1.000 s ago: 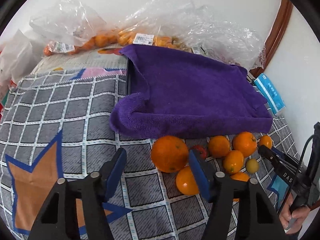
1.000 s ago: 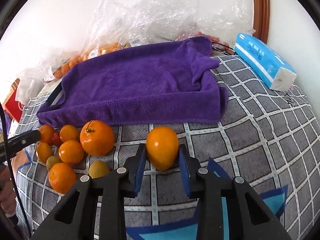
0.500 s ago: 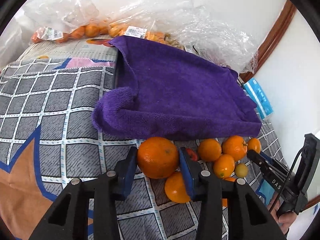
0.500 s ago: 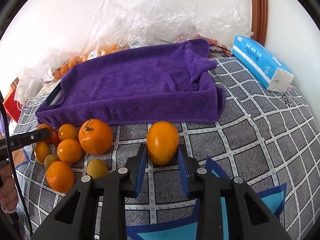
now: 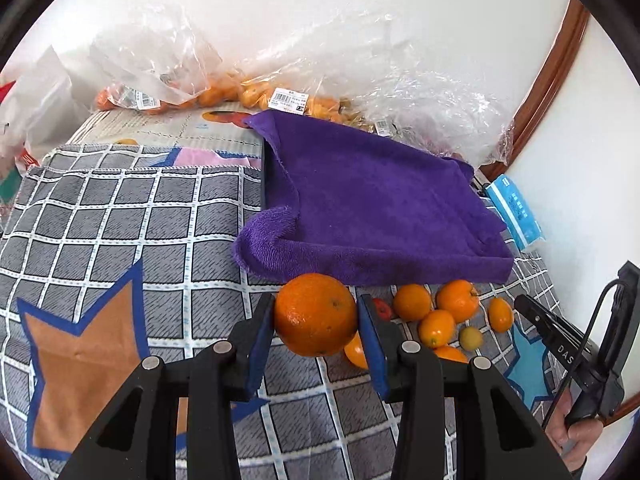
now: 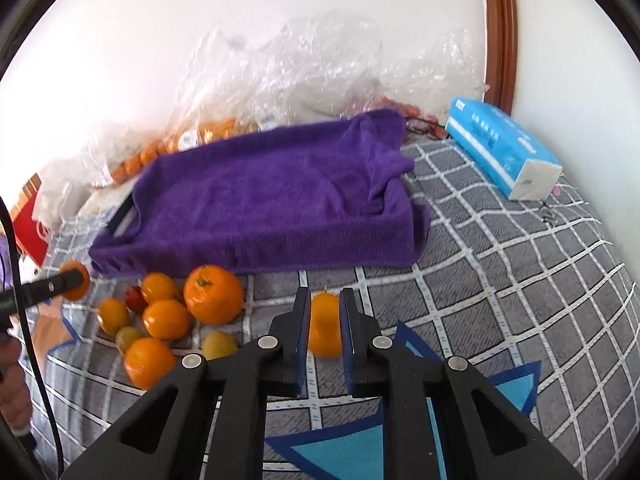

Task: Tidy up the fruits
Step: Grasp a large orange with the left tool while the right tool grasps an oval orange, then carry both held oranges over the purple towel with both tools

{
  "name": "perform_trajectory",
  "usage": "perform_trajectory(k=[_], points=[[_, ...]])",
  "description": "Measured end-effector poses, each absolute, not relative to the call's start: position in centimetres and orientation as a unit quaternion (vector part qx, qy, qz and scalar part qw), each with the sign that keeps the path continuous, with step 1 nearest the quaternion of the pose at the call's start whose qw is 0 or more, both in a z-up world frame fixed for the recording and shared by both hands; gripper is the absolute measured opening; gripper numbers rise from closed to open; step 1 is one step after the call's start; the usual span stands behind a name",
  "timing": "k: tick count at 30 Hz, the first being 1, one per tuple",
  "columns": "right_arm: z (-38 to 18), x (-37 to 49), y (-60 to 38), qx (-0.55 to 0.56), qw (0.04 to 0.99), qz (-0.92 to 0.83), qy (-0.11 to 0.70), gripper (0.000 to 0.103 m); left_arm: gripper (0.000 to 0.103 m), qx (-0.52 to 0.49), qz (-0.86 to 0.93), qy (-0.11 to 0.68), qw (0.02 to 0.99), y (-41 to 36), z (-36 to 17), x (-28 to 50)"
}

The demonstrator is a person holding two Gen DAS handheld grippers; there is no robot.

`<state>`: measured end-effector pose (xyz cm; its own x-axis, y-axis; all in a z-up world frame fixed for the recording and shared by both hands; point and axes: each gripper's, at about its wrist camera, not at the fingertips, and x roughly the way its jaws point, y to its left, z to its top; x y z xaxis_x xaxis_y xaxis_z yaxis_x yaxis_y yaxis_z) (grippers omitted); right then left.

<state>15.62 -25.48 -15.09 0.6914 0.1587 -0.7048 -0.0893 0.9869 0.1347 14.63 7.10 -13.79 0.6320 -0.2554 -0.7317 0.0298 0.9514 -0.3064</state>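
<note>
Purple towel-covered tray (image 5: 372, 200) is lying just beyond both held fruits: a large orange (image 5: 316, 314) is being pinched by the left gripper (image 5: 316, 332), a smaller orange (image 6: 325, 324) by the right gripper (image 6: 324, 334).

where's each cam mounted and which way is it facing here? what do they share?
Left wrist: on the left gripper, looking down along its fingers at the large orange they clamp; the right gripper and a hand show at right.
Right wrist: on the right gripper, looking down at the small orange it clamps; a hand at left.
Shared: purple towel, loose fruit pile, blue tissue pack.
</note>
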Motion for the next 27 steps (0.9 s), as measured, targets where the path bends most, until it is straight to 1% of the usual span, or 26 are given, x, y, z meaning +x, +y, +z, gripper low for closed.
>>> perform_trajectory(k=[5,7,9,13,15,17,18,19,20,27], points=[[-15.8,15.9,-24.5,0.021,0.912,0.071,0.404,0.016,0.039,-0.141,-0.081,0.423,0.891,7.5,-13.8,13.7],[-15.8,15.6,-24.4,0.011,0.916,0.065,0.395,0.024,0.039,-0.144,-0.078,0.425,0.89,7.8,-13.8,13.2],[-16.1,15.5,-24.5,0.006,0.916,0.059,0.397,0.036,0.039,-0.146,-0.076,0.428,0.889,7.9,-14.0,13.1],[-16.8,15.9,-25.2,0.008,0.915,0.042,0.402,0.039,0.039,-0.146,-0.074,0.429,0.889,8.0,-13.8,12.9],[-17.4,16.4,-25.5,0.012,0.909,0.041,0.415,0.047,0.039,-0.144,-0.074,0.428,0.889,8.0,-13.6,12.8],[-18.0,16.7,-25.9,0.018,0.905,0.043,0.422,0.046,0.039,-0.139,-0.073,0.427,0.89,7.8,-13.5,12.7],[-18.4,16.9,-25.9,0.023,0.903,0.045,0.426,0.044,0.039,-0.137,-0.072,0.428,0.89,7.8,-13.4,12.7],[-18.9,17.2,-26.0,0.023,0.899,0.043,0.434,0.041,0.039,-0.135,-0.072,0.429,0.89,7.7,-13.3,12.8],[-18.9,17.2,-25.9,0.016,0.903,0.035,0.427,0.032,0.039,-0.134,-0.072,0.43,0.89,7.6,-13.2,12.8],[-16.9,16.3,-25.5,0.014,0.914,0.048,0.402,0.032,0.039,-0.128,-0.078,0.426,0.892,6.9,-11.8,13.0]])
